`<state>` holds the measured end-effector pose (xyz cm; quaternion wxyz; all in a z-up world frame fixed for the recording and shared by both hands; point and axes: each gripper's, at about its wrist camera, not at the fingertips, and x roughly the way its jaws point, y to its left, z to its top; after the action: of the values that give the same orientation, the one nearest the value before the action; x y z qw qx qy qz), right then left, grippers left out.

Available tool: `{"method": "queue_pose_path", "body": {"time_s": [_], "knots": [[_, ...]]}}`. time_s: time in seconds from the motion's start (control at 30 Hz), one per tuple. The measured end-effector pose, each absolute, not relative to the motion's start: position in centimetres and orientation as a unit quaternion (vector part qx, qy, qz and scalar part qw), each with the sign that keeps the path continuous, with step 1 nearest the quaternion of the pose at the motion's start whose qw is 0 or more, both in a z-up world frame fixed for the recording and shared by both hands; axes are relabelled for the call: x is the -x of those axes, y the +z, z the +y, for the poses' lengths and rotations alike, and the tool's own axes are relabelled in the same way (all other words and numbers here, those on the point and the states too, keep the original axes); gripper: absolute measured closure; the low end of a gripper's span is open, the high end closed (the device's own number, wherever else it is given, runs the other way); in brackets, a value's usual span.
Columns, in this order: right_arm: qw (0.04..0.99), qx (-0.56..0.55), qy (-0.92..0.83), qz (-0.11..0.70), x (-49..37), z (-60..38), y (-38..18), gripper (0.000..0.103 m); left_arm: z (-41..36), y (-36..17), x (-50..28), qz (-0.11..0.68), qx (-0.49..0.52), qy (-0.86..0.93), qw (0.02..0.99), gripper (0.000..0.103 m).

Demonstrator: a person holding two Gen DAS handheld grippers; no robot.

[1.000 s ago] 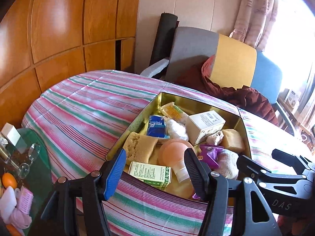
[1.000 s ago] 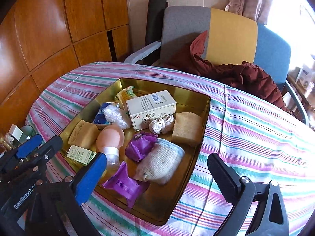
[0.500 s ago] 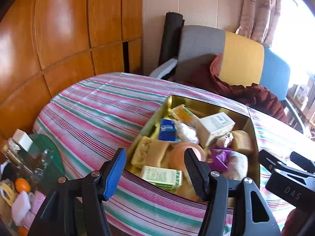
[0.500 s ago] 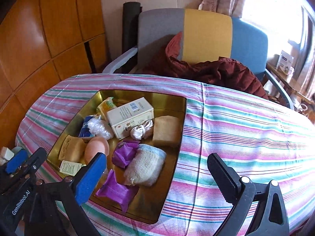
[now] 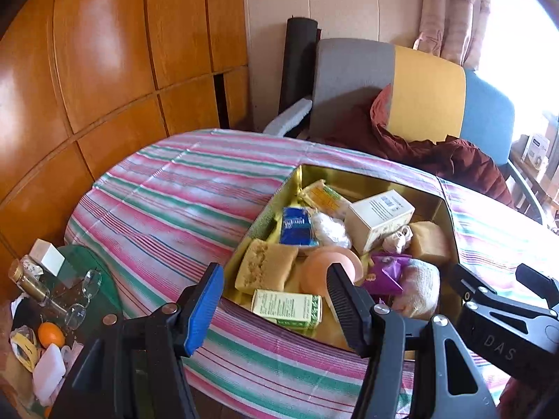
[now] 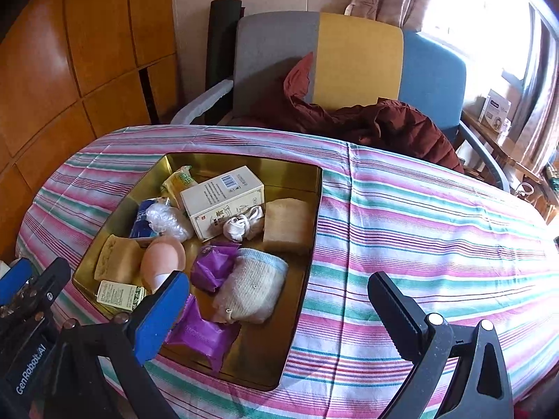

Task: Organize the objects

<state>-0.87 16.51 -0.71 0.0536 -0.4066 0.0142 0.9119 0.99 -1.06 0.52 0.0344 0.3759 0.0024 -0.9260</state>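
Observation:
A gold tin [image 6: 314, 188] [image 5: 367, 179] sits on the striped tablecloth, filled with several items: a white box [image 6: 222, 197] [image 5: 379, 213], a peach bottle [image 6: 162, 256] [image 5: 319, 269], purple packets [image 6: 213, 265], a knitted pouch [image 6: 253, 288], sponges [image 5: 265, 265], a green-and-white box [image 5: 288, 309] and a blue packet [image 5: 297, 227]. My left gripper [image 5: 272, 310] is open and empty, held back above the tin's near edge. My right gripper [image 6: 276, 314] is open and empty above the tin's near right corner.
The table [image 6: 419, 230] is covered by a striped cloth. An armchair [image 6: 349, 66] with a dark red jacket [image 6: 367, 122] stands behind it. A glass side table [image 5: 80, 279] with glasses, a bottle and an orange sits at the left. Wood-panelled wall lies to the left.
Both grippers have pulled back and risen away from the tin, so more of the table and room shows. Both stay open and empty. The items in the tin have not moved.

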Motion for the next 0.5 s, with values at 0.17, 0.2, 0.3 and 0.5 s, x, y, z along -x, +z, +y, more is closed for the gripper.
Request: {"method": "queue_pose_path", "body": {"time_s": [0.17, 0.2, 0.3, 0.5], "knots": [[0.063, 0.406, 0.911, 0.008, 0.74, 16.58, -0.75, 0.0, -1.07, -0.01, -0.66, 0.01, -0.4, -0.916, 0.028, 0.041], [0.064, 0.407, 0.911, 0.007, 0.74, 16.62, -0.8, 0.0, -1.12, -0.14, -0.55, 0.013, -0.406, -0.913, 0.026, 0.041], [0.064, 0.409, 0.91, 0.009, 0.76, 16.65, -0.92, 0.0, -1.01, -0.38, -0.52, 0.014, -0.412, -0.911, 0.024, 0.041], [0.067, 0.41, 0.909, 0.005, 0.77, 16.59, -1.04, 0.0, -0.57, -0.22, -0.87, 0.004, -0.404, -0.914, 0.026, 0.041]]}}
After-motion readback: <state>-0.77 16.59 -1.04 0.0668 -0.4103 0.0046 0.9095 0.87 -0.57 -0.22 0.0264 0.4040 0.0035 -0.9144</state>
